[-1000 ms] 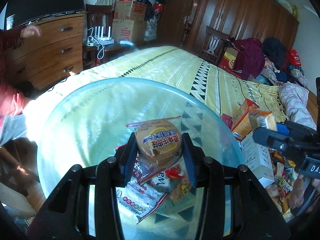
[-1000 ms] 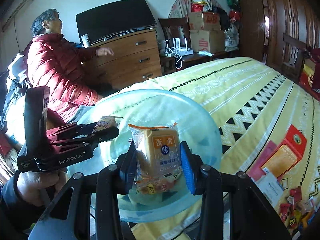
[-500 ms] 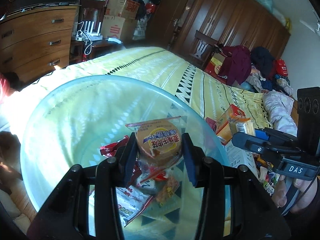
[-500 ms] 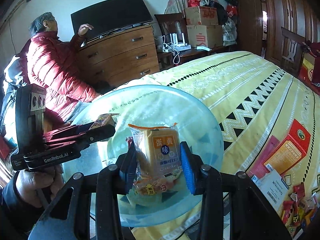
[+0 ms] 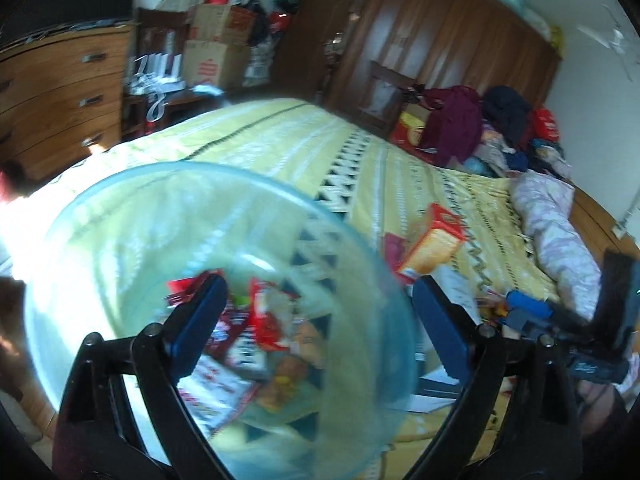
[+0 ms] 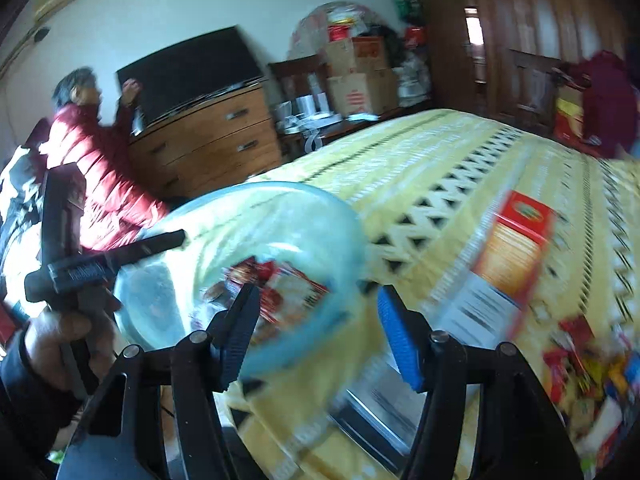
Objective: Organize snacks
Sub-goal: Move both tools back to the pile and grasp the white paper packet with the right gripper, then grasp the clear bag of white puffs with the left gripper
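One clear bowl on the bed holds several blurred snack packets. Two grippers, left and right, jaws just opening, empty. One orange box; writing unreadable.

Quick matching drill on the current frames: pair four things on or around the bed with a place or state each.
Things:
1. clear bowl
2. red-orange box
3. left gripper
4. loose snack pile

Places or states:
A. jaws wide open, nothing between them
B. flat on the yellow bedspread, right of the bowl
C. holds several snack packets
D. on the bed, lower right in the right wrist view

Pairs: 1-C, 2-B, 3-A, 4-D
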The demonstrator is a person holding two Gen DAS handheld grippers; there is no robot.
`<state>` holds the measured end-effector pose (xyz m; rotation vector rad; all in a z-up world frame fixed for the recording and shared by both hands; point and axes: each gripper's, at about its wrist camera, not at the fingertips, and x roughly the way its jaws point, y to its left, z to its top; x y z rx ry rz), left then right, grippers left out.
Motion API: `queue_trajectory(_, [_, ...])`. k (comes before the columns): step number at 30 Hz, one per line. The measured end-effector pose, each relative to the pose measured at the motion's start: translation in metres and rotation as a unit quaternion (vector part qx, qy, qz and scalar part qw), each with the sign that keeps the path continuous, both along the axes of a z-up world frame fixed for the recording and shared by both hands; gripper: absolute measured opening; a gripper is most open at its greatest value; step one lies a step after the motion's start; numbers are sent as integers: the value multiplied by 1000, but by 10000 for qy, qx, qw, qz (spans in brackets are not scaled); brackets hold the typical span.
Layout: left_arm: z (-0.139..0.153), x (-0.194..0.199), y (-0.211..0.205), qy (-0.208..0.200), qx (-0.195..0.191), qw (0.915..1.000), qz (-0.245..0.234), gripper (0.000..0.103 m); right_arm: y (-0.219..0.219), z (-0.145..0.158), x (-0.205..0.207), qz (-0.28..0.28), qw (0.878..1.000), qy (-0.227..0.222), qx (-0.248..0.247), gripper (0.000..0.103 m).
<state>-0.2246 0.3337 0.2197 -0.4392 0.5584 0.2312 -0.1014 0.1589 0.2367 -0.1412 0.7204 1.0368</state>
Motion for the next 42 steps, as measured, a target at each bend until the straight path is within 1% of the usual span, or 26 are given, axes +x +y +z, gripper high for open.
queue_trajectory(2, [9,9,-31,-138,72,9990,-419,95,-56,-17,14,-556,9983,148,-136,65])
queue_trajectory(4, [12,20,-60,-203,57,9964,-827,95,-116,-42,35,-1244,9905,382,-455,65])
queue_trajectory(5, [12,25,-74,-214,39,9945,-1025,95,-152,-60,49,-1755,9802,590,-706,65])
queue_trajectory(6, [12,31,-89,-209,20,9920,-1246,95,-178,-72,60,-2095,9713,765,-825,65])
queue_trajectory(7, [11,38,-108,-175,9,9880,-1537,95,-209,-85,73,-2491,9593,977,-899,66])
queue_trajectory(8, [9,41,-120,-141,19,9853,-1705,95,-228,-94,83,-2720,9512,1085,-968,67])
queue_trajectory(9, [6,46,-134,-87,37,9820,-1888,95,-240,-102,92,-2845,9459,1150,-1053,67])
queue_trajectory(11, [0,53,-158,44,40,9758,-2187,95,-254,-117,111,-2950,9403,1206,-1193,67])
queue_trajectory(12, [-4,56,-168,121,47,9728,-2315,95,-256,-124,120,-2943,9396,1238,-1230,67])
queue_trajectory(16, [-18,61,-196,420,42,9646,-2603,95,-240,-150,153,-2857,9394,1244,-1430,65])
queue_trajectory(17, [-20,62,-201,486,42,9637,-2625,95,-235,-158,160,-2758,9409,1323,-1450,59])
queue_trajectory(18, [-22,64,-204,559,31,9628,-2645,95,-230,-165,165,-2659,9428,1410,-1432,45])
queue_trajectory(19, [-24,65,-207,609,11,9615,-2680,94,-224,-172,168,-2523,9443,1573,-1412,45])
queue_trajectory(20, [-24,66,-210,649,13,9604,-2711,95,-215,-174,166,-2366,9475,1618,-1416,43])
queue_trajectory(23, [-24,66,-218,689,27,9593,-2739,95,-188,-164,143,-1641,9667,1369,-1410,41])
queue_trajectory(24, [-24,66,-222,697,6,9596,-2725,95,-186,-157,134,-1496,9715,1295,-1304,37])
queue_trajectory(26, [-25,66,-228,719,-50,9592,-2733,95,-192,-140,119,-1452,9764,1152,-1108,37])
queue_trajectory(28, [-30,68,-238,779,-101,9562,-2821,95,-205,-125,108,-1510,9786,1061,-904,37])
queue_trajectory(30, [-36,69,-248,846,-134,9530,-2907,95,-225,-108,94,-1642,9792,965,-694,37])
queue_trajectory(33, [-51,75,-261,965,-365,9474,-3028,95,-256,-93,74,-1869,9771,918,-434,37])
queue_trajectory(34, [-57,79,-266,1019,-386,9456,-3066,94,-266,-90,67,-1944,9760,905,-374,37])
queue_trajectory(37, [-77,96,-286,1224,-263,9358,-3297,93,-301,-85,46,-2161,9715,944,-260,37])
queue_trajectory(39, [-91,115,-303,1353,-132,9277,-3476,93,-322,-88,33,-2301,9675,1020,-226,37])
queue_trajectory(41, [-103,133,-313,1475,-63,9220,-3580,93,-340,-91,26,-2425,9636,1108,-174,37])
queue_trajectory(42, [-110,144,-323,1529,50,9158,-3713,93,-347,-92,24,-2483,9617,1155,-135,37])
